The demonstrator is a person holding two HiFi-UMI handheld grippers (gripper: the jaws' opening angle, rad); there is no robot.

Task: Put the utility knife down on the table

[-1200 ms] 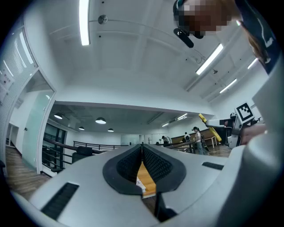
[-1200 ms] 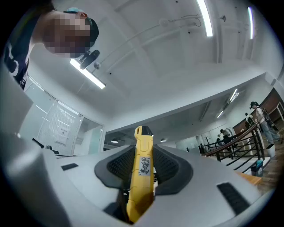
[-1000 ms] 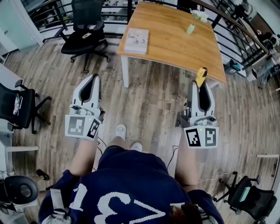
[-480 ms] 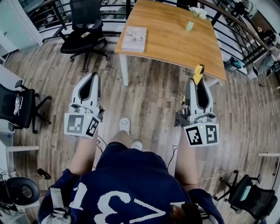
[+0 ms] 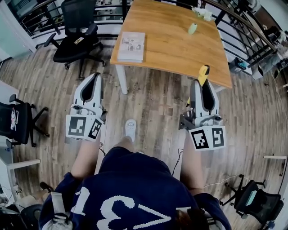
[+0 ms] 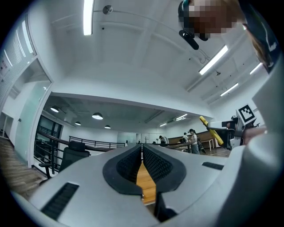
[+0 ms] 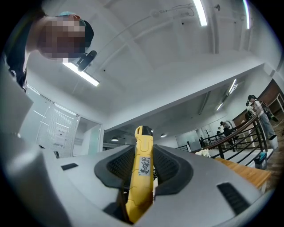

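Note:
A yellow utility knife [image 5: 204,73] stands out of my right gripper [image 5: 202,84], whose jaws are shut on its handle; its tip hangs over the near edge of the wooden table [image 5: 175,45]. In the right gripper view the knife [image 7: 142,168] rises upright between the dark pads [image 7: 171,167]. My left gripper [image 5: 92,77] hangs over the floor, left of the table's near leg. In the left gripper view its pads [image 6: 156,163] meet at the tips with nothing between them, and the knife [image 6: 211,130] shows at the right.
A booklet [image 5: 131,46] lies on the table's near left corner. A small pale green object [image 5: 192,28] and a white bundle [image 5: 202,13] sit at its far side. Black office chairs stand at the left [image 5: 74,33] and lower right [image 5: 254,202]. Railings border the far side.
The person has stepped toward the table, and both grippers came forward with them. The knife's tip now reaches the table's near edge. The grip on the knife is unchanged.

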